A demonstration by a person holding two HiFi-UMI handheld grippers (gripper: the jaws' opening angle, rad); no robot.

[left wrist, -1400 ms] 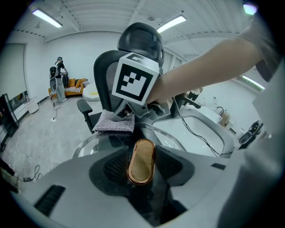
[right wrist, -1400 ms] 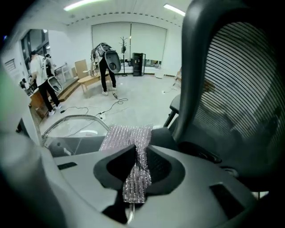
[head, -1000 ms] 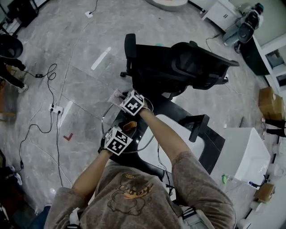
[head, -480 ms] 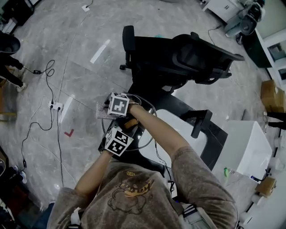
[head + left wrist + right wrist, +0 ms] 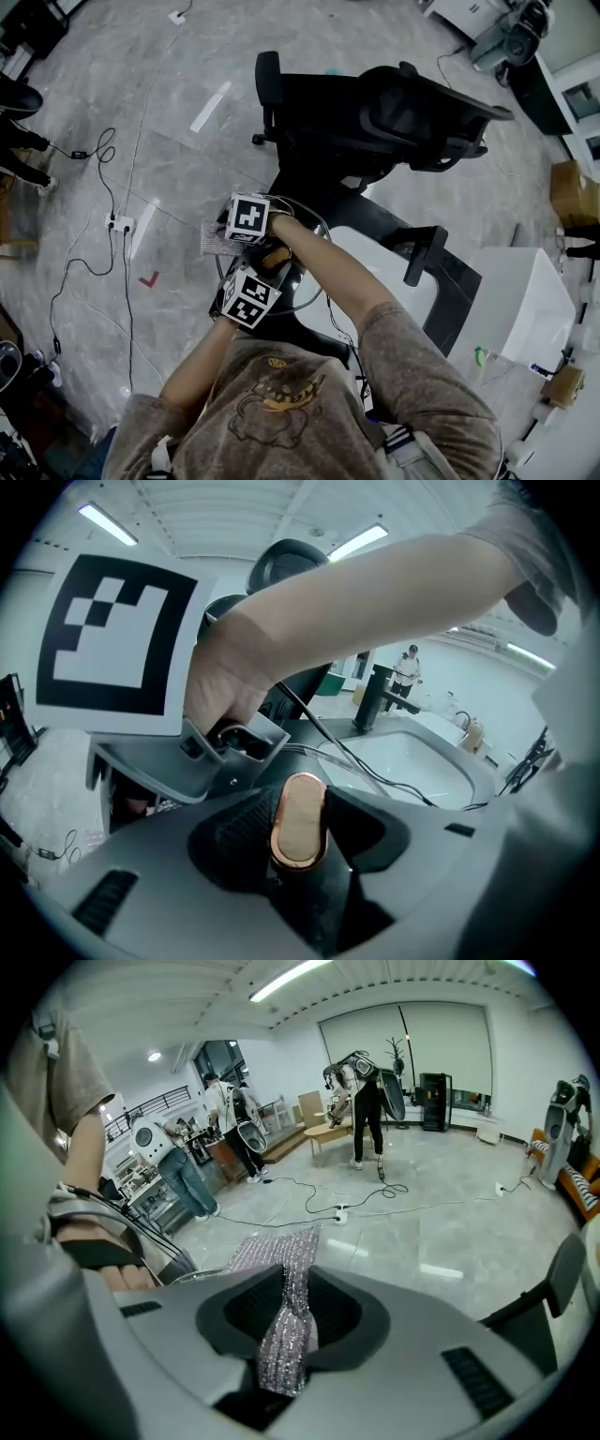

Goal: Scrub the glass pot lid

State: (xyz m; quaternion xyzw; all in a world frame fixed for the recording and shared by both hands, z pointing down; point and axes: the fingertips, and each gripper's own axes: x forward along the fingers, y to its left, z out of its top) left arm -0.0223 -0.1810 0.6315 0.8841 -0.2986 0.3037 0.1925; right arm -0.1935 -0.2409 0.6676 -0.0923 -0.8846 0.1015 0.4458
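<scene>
The glass pot lid (image 5: 302, 283) is held out over the floor, left of the sink. Its copper-coloured handle (image 5: 275, 256) is clamped in my left gripper (image 5: 270, 265). In the left gripper view the jaws of that gripper (image 5: 298, 829) are shut on the handle (image 5: 299, 819). My right gripper (image 5: 229, 238) is just beyond the lid, shut on a silvery scrubbing cloth (image 5: 215, 240). In the right gripper view the cloth (image 5: 286, 1321) runs up between the shut jaws of that gripper (image 5: 286, 1335) and fans out past them. Most of the glass is hidden under the grippers and arms.
A black office chair (image 5: 375, 122) stands just beyond the grippers. To the right are a white sink (image 5: 398, 286) in a dark counter and a black faucet (image 5: 421, 254). A power strip and cables (image 5: 119, 224) lie on the grey floor. Several people (image 5: 361, 1101) stand far off.
My right gripper has swung left and turned, carrying the cloth across the lid towards its left edge. The left gripper and lid have barely shifted.
</scene>
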